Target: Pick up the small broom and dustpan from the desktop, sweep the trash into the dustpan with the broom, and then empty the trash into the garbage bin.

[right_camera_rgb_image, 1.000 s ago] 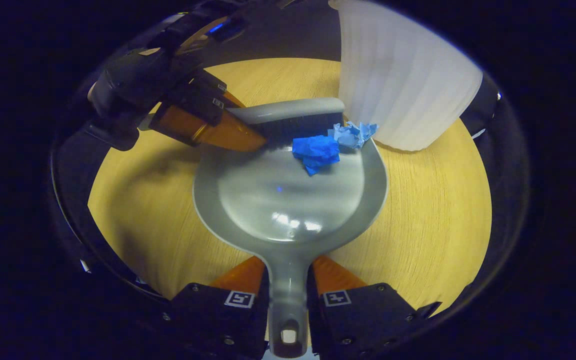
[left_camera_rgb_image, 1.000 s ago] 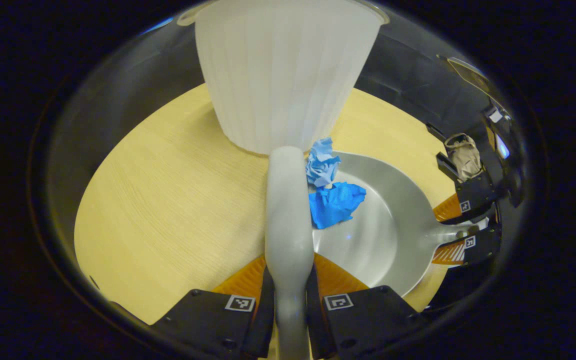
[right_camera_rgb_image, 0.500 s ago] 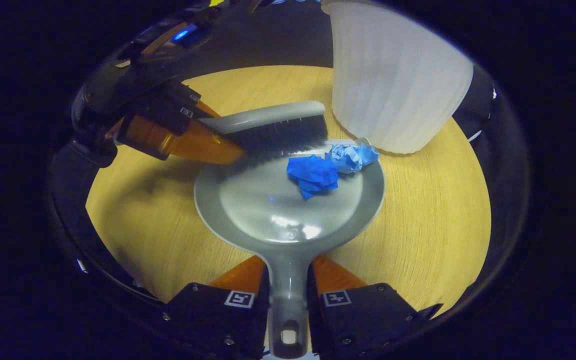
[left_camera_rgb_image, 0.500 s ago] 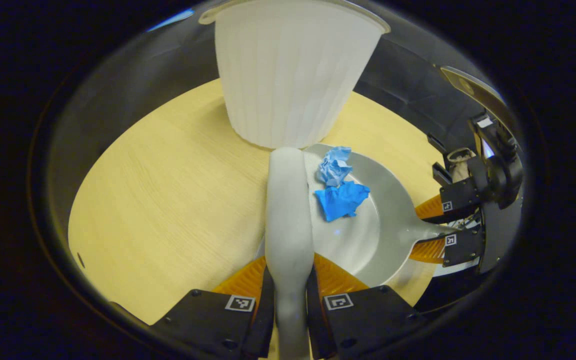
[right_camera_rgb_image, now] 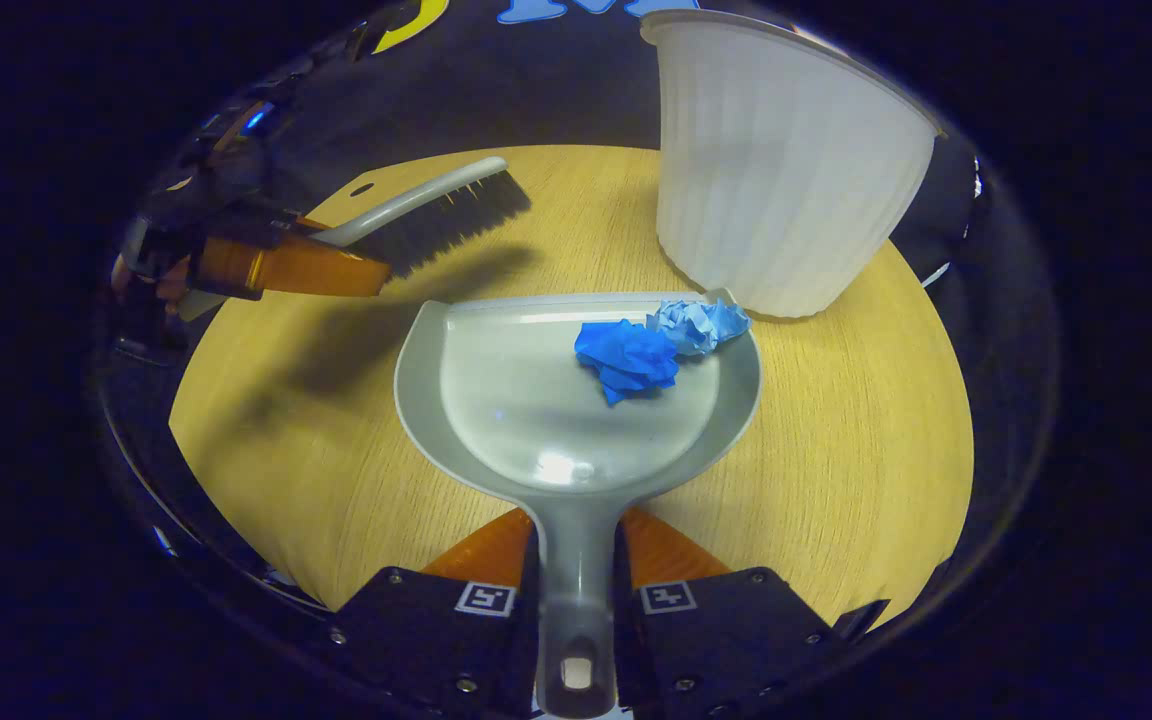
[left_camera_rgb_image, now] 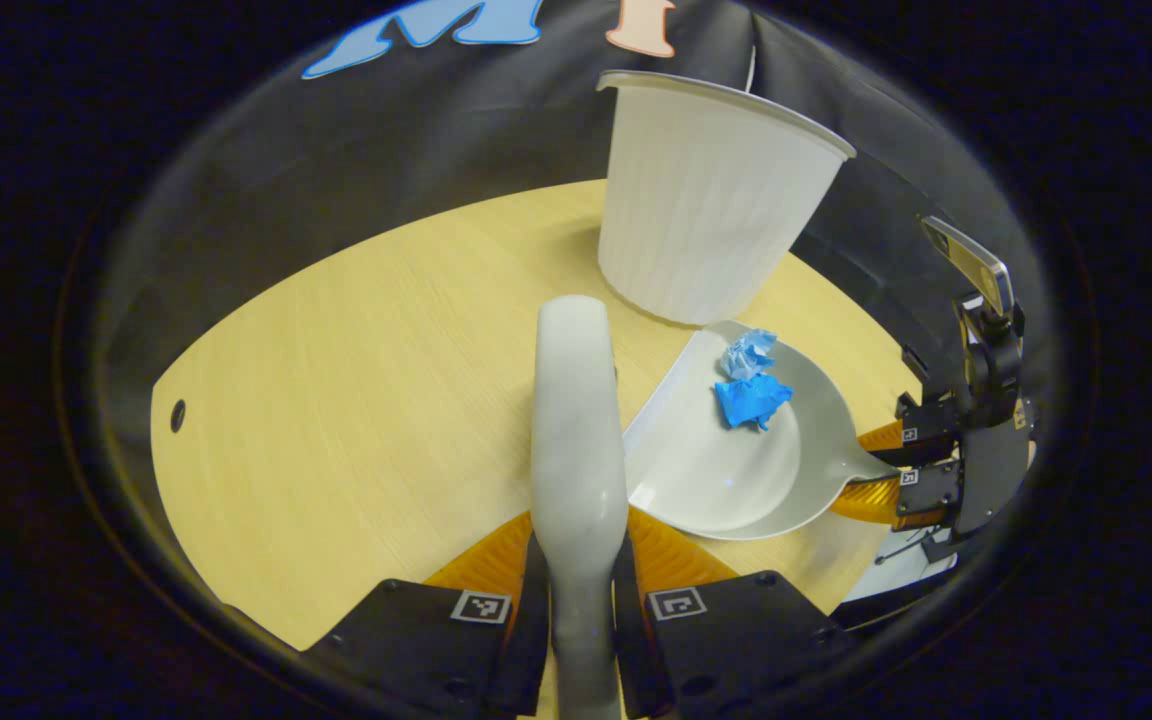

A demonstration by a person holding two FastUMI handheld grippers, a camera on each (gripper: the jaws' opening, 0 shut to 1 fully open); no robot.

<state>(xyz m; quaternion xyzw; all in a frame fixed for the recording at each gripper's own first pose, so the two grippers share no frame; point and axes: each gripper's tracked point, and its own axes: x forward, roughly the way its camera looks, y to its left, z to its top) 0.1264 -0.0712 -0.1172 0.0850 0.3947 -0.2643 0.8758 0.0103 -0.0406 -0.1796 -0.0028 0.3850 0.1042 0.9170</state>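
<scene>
Trash in dustpan [right_camera_rgb_image: 576, 400], bin dump pending.
Right gripper [right_camera_rgb_image: 576, 600] fingers gripping dustpan handle; garbage bin [right_camera_rgb_image: 786, 170] standing ahead-right, touching the pan's lip; left gripper [left_camera_rgb_image: 576, 600] gripping broom [left_camera_rgb_image: 576, 430].

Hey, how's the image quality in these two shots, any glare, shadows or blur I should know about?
Right gripper view: a bright glare spot on the dustpan, and the brush casts a soft shadow on the table; the edges curve from the fisheye. Left gripper view: dim, warm light, the brush handle close up and soft, the blue paper fairly sharp.
</scene>
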